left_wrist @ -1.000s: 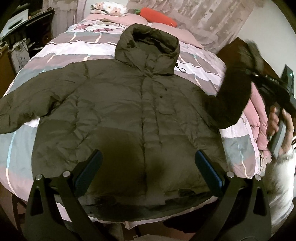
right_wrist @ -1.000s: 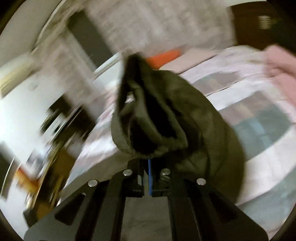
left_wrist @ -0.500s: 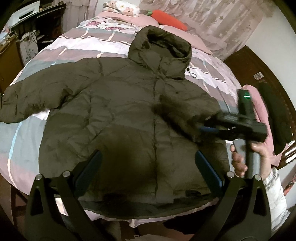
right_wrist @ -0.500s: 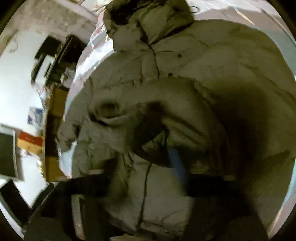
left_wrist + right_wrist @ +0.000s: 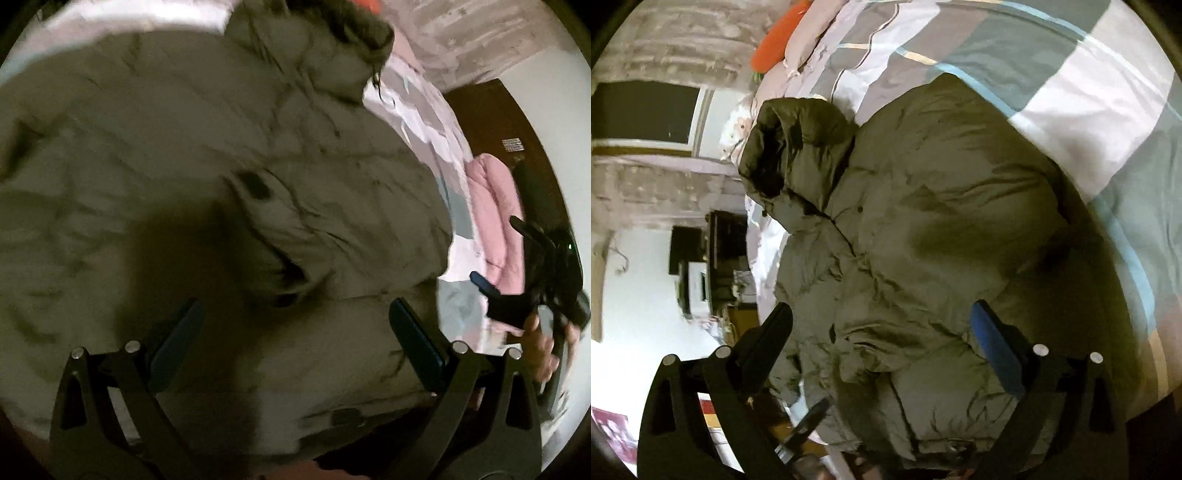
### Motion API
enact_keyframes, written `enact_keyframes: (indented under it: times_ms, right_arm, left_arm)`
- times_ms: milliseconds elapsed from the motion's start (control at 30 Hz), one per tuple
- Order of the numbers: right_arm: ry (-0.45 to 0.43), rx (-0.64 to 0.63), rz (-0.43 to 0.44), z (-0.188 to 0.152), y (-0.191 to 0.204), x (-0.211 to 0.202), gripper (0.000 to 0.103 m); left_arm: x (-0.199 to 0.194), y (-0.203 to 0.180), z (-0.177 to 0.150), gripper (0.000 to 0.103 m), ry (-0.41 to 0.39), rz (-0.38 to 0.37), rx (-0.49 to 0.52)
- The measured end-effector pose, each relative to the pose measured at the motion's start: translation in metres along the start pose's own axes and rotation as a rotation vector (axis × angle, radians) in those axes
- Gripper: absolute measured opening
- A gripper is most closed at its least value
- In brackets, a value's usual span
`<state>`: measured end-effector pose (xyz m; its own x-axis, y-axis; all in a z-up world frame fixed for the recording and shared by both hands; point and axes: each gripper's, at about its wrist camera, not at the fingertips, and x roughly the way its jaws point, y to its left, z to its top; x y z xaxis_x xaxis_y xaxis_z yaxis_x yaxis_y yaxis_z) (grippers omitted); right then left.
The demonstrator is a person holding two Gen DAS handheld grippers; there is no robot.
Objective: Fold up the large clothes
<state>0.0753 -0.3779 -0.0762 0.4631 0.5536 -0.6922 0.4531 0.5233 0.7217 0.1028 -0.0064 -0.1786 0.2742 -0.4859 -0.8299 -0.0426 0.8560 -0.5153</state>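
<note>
A large olive hooded puffer jacket (image 5: pixel 184 155) lies front up on the bed. Its right sleeve (image 5: pixel 280 236) is folded across the chest, cuff near the middle. My left gripper (image 5: pixel 295 332) is open and empty, just above the jacket's lower front. My right gripper (image 5: pixel 882 339) is open and empty, over the folded sleeve and the jacket (image 5: pixel 923 221). It also shows in the left wrist view (image 5: pixel 491 295), off the jacket's right edge. The hood (image 5: pixel 790 147) lies at the far end.
The bed has a striped pink, grey and white cover (image 5: pixel 1052 74). An orange plush (image 5: pixel 779 40) and pillows lie at its head. A pink garment (image 5: pixel 491 221) lies by a dark wooden board (image 5: pixel 491 118). A desk with clutter (image 5: pixel 720 266) stands beside the bed.
My right gripper carried the sleeve over the chest, let it go, opened, and drew back to the right. My left gripper moved lower and closer to the jacket.
</note>
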Motion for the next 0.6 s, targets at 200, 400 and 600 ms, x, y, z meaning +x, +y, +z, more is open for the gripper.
enact_keyframes:
  times_ms: [200, 400, 600]
  right_arm:
    - [0.058, 0.044, 0.044, 0.003, 0.002, 0.008, 0.097]
    - [0.061, 0.058, 0.041, 0.009, 0.005, 0.019, 0.097]
    - [0.007, 0.011, -0.028, 0.016, 0.012, 0.022, 0.097]
  left_arm:
    - [0.062, -0.010, 0.016, 0.035, 0.101, 0.074, 0.020]
    - [0.089, -0.008, 0.056, 0.028, 0.044, 0.165, 0.049]
    - [0.093, -0.030, 0.130, 0.032, -0.132, 0.410, 0.183]
